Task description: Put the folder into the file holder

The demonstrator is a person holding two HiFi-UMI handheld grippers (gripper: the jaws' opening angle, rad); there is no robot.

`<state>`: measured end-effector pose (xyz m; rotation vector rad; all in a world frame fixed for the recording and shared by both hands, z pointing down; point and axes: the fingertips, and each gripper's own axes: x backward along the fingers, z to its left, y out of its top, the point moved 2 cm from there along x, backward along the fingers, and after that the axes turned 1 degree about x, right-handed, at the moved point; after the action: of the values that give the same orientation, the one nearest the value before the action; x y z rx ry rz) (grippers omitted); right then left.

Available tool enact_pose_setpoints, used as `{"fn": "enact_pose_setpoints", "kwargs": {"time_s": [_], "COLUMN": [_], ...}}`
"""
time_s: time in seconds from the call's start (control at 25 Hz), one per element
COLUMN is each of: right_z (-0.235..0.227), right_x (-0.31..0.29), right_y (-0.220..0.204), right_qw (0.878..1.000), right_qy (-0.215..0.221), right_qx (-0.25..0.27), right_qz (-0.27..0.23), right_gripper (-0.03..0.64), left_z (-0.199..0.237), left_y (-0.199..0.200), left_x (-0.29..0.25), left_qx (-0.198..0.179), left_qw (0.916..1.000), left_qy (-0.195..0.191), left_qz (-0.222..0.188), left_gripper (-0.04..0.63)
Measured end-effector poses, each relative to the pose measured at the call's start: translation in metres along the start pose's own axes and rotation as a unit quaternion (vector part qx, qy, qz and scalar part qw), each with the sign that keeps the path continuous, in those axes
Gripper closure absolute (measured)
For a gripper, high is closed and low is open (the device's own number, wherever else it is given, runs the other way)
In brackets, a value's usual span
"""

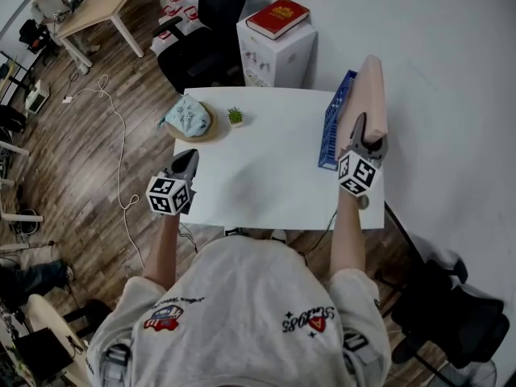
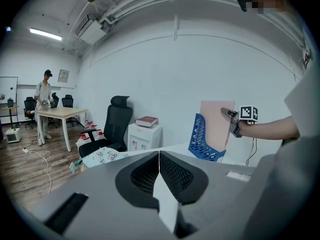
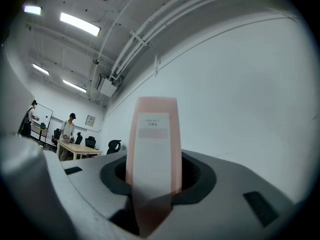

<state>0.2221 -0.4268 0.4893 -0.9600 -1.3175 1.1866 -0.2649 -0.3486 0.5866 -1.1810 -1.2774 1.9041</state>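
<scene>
A pink folder (image 1: 369,95) stands upright, its lower edge down in the blue file holder (image 1: 333,123) at the right back of the white table (image 1: 266,176). My right gripper (image 1: 367,140) is shut on the folder's near upper edge. In the right gripper view the folder (image 3: 152,154) fills the gap between the jaws of the right gripper (image 3: 152,196). The left gripper view shows the folder (image 2: 216,124), the holder (image 2: 200,140) and the right gripper (image 2: 231,115) from the side. My left gripper (image 1: 188,156) hovers over the table's left front, shut and empty (image 2: 159,159).
A small potted plant (image 1: 235,116) and a patterned cloth bag (image 1: 187,117) on a round mat sit at the table's back left. Behind stand a white cabinet (image 1: 274,59) with a red book (image 1: 276,17) and a black chair (image 1: 201,43). Cables (image 1: 121,135) trail on the floor.
</scene>
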Motion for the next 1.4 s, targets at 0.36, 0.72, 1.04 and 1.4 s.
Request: {"fn": "enact_pose_setpoints", "kwargs": {"time_s": [0.36,0.72,1.04,1.4], "right_z": [-0.002,-0.009,-0.008,-0.009], "right_x": [-0.001,0.006,0.012,0.017], "right_y": [-0.032,-0.065,-0.083,-0.022], "right_qw": [0.998,0.990,0.982,0.991], "right_qy": [0.008,0.013,0.033,0.037], "right_qx": [0.016,0.009,-0.007,-0.029], "right_qz": [0.066,0.143,0.188,0.128], "right_gripper": [0.433,0.430,0.414,0.390], "left_z": [-0.005,-0.007,-0.013,-0.020], "left_y": [-0.006,-0.010,-0.011,-0.010], "left_x": [-0.004,-0.005,-0.006,-0.006], "left_qx": [0.009,0.016,0.017,0.020], "left_qw": [1.0000,0.9998,0.9997,0.9994], "left_qy": [-0.004,-0.011,-0.014,-0.026], "left_qz": [-0.001,-0.001,-0.006,-0.013], "left_gripper": [0.588,0.588,0.588,0.588]}}
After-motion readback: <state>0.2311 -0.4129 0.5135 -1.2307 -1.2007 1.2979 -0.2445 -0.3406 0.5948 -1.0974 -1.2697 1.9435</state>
